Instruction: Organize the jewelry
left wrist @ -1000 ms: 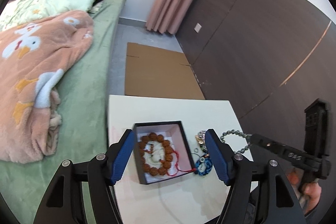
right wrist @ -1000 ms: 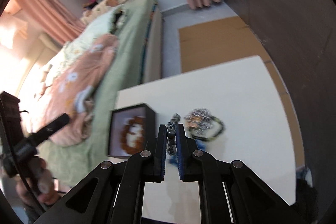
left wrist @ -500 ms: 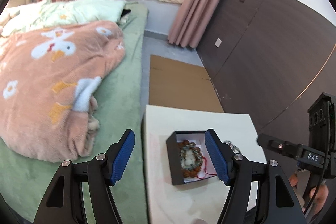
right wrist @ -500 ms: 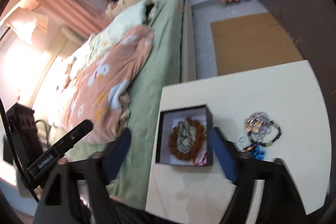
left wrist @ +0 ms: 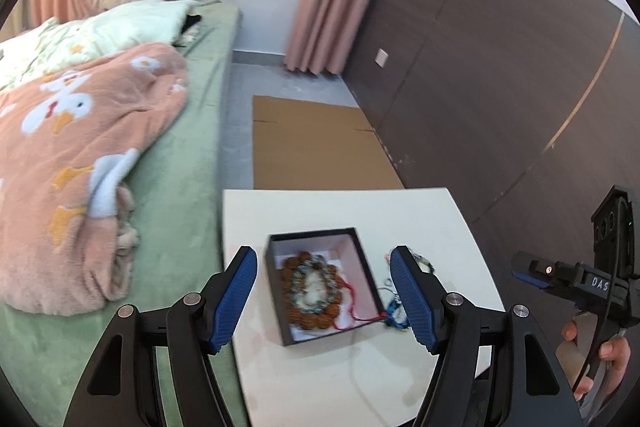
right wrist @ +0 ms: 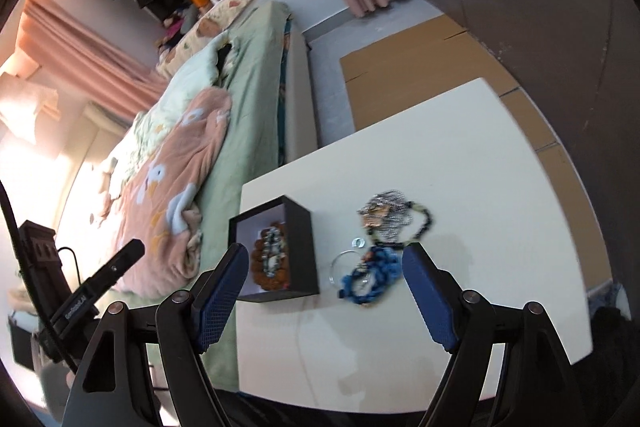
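Jaws wide and empty on left gripper and right gripper, right just opened, box with bead bracelets at lower centre, loose jewelry beside it on table

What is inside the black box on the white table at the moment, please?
The black box holds a brown wooden-bead bracelet with a grey bead strand lying on top. A red cord trails over its wall. Anything underneath them is hidden.

Lighting and picture quality: bright daylight, fisheye views.
Window glare far left; jewelry pile motion-blurred; edges curved, corners black.
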`<state>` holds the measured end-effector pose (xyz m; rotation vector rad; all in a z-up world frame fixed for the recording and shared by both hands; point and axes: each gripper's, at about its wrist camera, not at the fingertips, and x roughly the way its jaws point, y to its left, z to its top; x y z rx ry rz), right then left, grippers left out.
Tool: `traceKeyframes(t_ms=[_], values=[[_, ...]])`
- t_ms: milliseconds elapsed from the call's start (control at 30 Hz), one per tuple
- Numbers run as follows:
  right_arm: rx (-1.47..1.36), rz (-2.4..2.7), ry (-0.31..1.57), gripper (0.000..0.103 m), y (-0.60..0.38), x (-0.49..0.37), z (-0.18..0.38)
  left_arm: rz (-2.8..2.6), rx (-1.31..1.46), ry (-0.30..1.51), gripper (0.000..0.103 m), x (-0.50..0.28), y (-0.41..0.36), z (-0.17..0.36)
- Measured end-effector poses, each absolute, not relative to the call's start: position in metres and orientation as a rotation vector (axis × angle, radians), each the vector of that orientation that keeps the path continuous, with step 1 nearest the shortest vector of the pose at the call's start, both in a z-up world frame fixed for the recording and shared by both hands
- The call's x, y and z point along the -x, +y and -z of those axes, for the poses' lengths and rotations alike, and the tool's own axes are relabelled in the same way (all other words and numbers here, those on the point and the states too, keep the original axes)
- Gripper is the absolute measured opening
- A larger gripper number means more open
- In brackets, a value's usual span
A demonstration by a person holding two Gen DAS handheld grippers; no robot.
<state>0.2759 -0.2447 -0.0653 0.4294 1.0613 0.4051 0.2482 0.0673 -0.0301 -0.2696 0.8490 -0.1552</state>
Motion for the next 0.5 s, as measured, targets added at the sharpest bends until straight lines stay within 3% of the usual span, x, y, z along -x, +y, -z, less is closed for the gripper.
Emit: traceKeyframes(t_ms=[500], values=[[-0.471,-0.318,1.037,0.080,-0.305,-0.251,0.086,0.304,0.154,0.938,0.070,-0.254,-0.022,0.053]])
